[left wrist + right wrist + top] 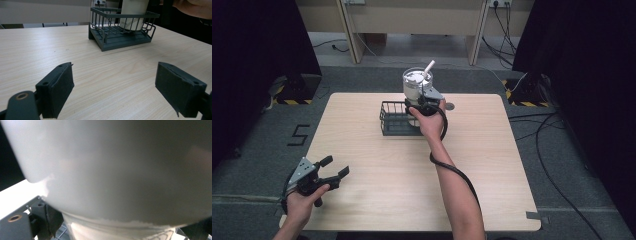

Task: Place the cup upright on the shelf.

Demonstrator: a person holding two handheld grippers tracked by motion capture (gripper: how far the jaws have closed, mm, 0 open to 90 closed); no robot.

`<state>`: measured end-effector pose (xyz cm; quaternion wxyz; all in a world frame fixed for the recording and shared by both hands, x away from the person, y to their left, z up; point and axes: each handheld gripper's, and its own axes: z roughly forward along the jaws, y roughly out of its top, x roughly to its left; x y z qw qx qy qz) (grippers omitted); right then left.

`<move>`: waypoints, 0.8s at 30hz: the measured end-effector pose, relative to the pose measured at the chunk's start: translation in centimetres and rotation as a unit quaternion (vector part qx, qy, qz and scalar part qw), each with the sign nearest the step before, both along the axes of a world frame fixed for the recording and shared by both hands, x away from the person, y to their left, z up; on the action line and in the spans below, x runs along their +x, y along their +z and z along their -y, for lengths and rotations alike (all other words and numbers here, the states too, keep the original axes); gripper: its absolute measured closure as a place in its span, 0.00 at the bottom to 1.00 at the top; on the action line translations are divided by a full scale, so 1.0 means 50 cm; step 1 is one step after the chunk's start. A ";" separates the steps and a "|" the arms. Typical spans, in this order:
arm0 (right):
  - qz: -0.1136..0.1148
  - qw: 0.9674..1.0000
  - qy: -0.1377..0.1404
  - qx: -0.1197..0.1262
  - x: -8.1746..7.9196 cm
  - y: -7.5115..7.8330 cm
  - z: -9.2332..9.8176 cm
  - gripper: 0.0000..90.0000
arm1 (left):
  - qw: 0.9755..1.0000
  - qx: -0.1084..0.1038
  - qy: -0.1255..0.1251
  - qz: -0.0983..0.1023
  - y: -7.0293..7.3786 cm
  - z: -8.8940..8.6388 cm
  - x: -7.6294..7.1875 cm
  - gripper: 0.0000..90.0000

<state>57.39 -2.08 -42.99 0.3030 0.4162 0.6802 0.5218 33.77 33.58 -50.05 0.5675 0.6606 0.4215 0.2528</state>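
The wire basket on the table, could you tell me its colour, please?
Dark grey basket, clearest in the left gripper view.

Left tongs (333, 167) agape, low; right tongs (422, 104) clamped, arm outstretched.

Cup (112, 170) blurred, cut off by edges; perhaps hides right tool's jaws

The surface (377, 195) lies bare between the left tongs (334, 167) and the wire basket (394, 120); approach from that side is unobstructed. The basket's right end is blocked by the white cup (416, 82), the right tongs (424, 102) and the person's forearm (452, 180).
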 end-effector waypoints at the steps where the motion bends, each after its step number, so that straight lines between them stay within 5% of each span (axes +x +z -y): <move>1: 0.000 1.000 0.000 0.000 0.000 0.000 0.000 0.11 | 1.000 0.000 -0.001 0.000 0.000 0.000 0.000 0.16; 24: 0.007 1.000 -0.001 0.008 -0.018 -0.003 0.002 0.08 | 1.000 0.002 -0.002 0.000 0.000 0.003 0.000 0.16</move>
